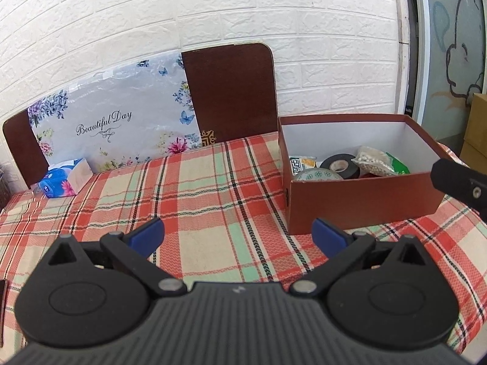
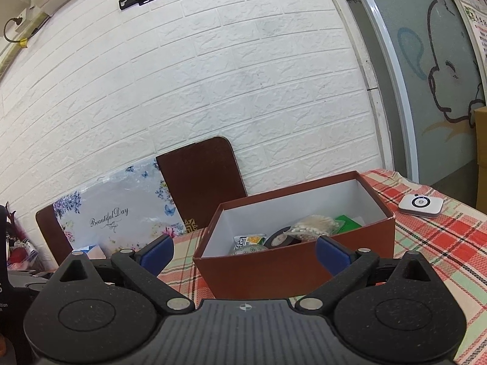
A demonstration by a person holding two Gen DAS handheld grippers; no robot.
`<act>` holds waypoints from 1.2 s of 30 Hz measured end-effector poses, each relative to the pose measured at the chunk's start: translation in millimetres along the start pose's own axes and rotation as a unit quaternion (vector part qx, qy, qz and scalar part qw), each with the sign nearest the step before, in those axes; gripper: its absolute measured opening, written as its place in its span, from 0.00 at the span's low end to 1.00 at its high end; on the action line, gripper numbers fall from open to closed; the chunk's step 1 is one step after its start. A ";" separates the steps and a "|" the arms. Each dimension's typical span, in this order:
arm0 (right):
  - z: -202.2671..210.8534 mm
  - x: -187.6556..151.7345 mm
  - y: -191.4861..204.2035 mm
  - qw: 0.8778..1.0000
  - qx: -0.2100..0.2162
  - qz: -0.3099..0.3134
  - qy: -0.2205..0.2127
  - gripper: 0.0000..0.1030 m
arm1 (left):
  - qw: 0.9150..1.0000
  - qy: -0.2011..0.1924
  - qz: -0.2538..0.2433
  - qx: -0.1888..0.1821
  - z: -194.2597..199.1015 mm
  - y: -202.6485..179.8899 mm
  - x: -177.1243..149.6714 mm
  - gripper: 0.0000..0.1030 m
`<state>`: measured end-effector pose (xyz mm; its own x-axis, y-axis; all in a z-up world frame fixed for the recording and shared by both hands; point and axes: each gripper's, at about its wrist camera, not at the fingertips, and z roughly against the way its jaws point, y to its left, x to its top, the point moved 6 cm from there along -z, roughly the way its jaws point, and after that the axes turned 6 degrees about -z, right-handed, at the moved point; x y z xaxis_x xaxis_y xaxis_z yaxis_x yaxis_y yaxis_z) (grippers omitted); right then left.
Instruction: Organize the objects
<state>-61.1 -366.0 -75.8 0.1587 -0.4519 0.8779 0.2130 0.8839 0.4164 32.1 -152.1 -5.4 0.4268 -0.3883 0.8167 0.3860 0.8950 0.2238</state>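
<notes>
**Plaid table, filled box, both grippers empty**

A white brick wall (image 1: 213, 15) backs the plaid-clothed table (image 1: 197, 188). At its far right, the open red-brown box (image 1: 362, 202) holds a black tape roll (image 1: 339, 164) and a bead bag (image 1: 373, 159). Left gripper (image 1: 239, 235) and right gripper (image 2: 245, 254) hover near, jaws spread, holding nothing.

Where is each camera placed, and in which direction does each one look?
Left wrist: on the left gripper, above the plaid tablecloth, facing the wall; open blue fingers show, the right gripper's tip at the edge.
Right wrist: on the right gripper, facing the red box; open fingers show.
Shared: the box, black tape roll, floral board.
</notes>
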 end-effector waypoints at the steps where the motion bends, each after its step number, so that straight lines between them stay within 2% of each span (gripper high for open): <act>1: -0.7 -1.0 0.4 1.000 -0.002 0.000 0.001 0.97 | 1.000 0.002 0.001 -0.001 -0.4 -0.3 -0.6 1.00; 36: -13.2 -15.5 -7.9 0.999 -0.019 -0.014 0.024 0.98 | 0.999 0.041 -0.015 -0.014 -16.2 -11.4 -15.4 1.00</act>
<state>-52.5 -367.6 -95.8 0.1971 -0.4827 0.8533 0.2550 0.8657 0.4308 34.3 -160.0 -29.2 0.4796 -0.4327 0.7634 0.4224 0.8764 0.2313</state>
